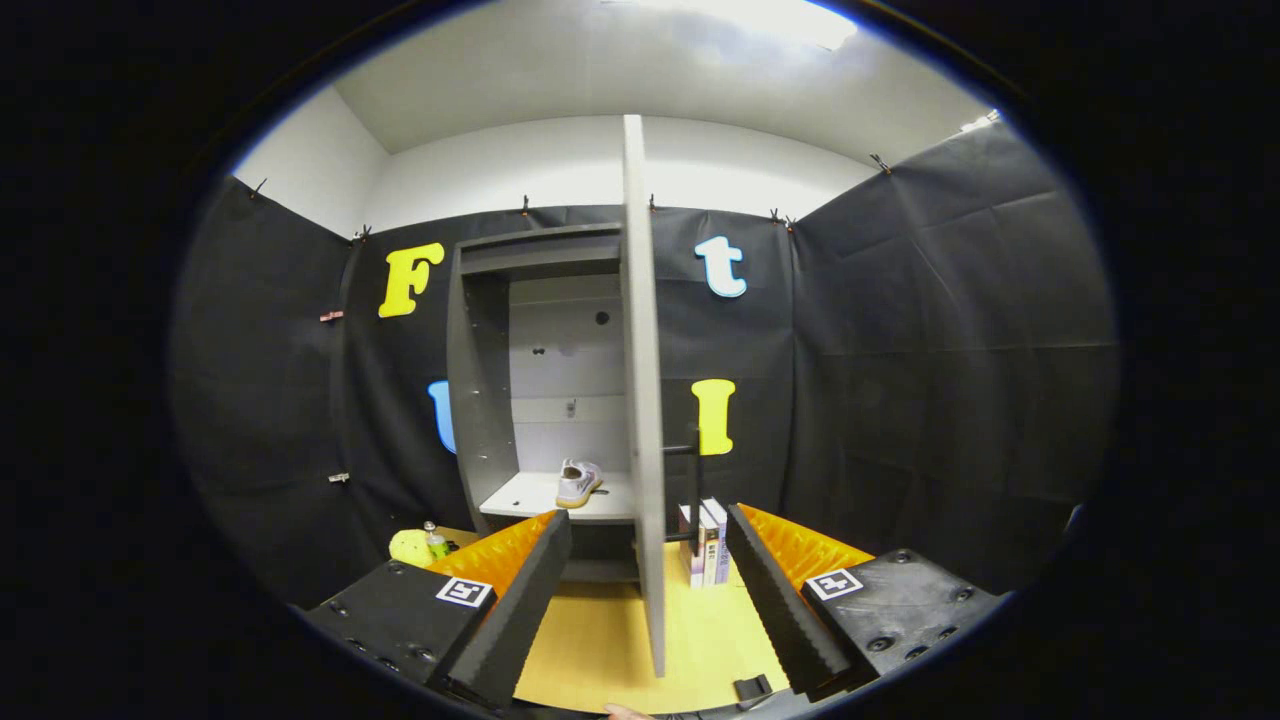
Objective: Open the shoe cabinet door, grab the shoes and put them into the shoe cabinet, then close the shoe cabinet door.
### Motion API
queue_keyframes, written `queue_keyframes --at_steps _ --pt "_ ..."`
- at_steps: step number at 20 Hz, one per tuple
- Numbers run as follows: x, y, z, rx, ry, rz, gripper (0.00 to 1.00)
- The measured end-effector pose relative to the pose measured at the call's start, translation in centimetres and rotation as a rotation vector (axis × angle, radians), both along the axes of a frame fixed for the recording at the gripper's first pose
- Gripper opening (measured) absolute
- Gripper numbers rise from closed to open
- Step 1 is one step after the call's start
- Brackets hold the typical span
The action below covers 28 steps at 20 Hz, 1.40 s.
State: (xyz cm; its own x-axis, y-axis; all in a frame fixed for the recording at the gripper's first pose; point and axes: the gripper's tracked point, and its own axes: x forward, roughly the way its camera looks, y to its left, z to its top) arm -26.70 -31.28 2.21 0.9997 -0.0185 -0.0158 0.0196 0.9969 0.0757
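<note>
Now | door point(645, 400) standing edge-on, hiding cabinet point(480, 390) right side | shoe point(578, 483) lying on shelf, long axis running front-to-back, which end faces out hard to tell | gripper point(648, 560) jaws gaping, holding nothing

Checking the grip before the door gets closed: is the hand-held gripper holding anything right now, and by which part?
Nothing is held. The hand-held gripper is open, its fingers either side of the grey cabinet door's edge without touching it.

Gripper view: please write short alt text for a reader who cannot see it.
An open gripper faces a grey shoe cabinet whose door stands open, edge-on between the fingers. One pale shoe sits on the cabinet's shelf; books stand right of the door, on the wooden table.
</note>
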Motion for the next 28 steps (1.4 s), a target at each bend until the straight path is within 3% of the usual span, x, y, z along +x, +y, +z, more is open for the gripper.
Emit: queue_keyframes --at_steps 6,14,22,28 --pt "3.5 -4.0 -0.5 0.031 -0.022 0.018 0.98" --pt "9.4 -5.1 -2.3 0.02 0.031 0.067 0.98" --pt "10.6 -3.5 -2.4 0.028 0.04 0.083 0.98" --pt "11.3 2.1 -2.6 0.015 0.038 0.13 0.97"
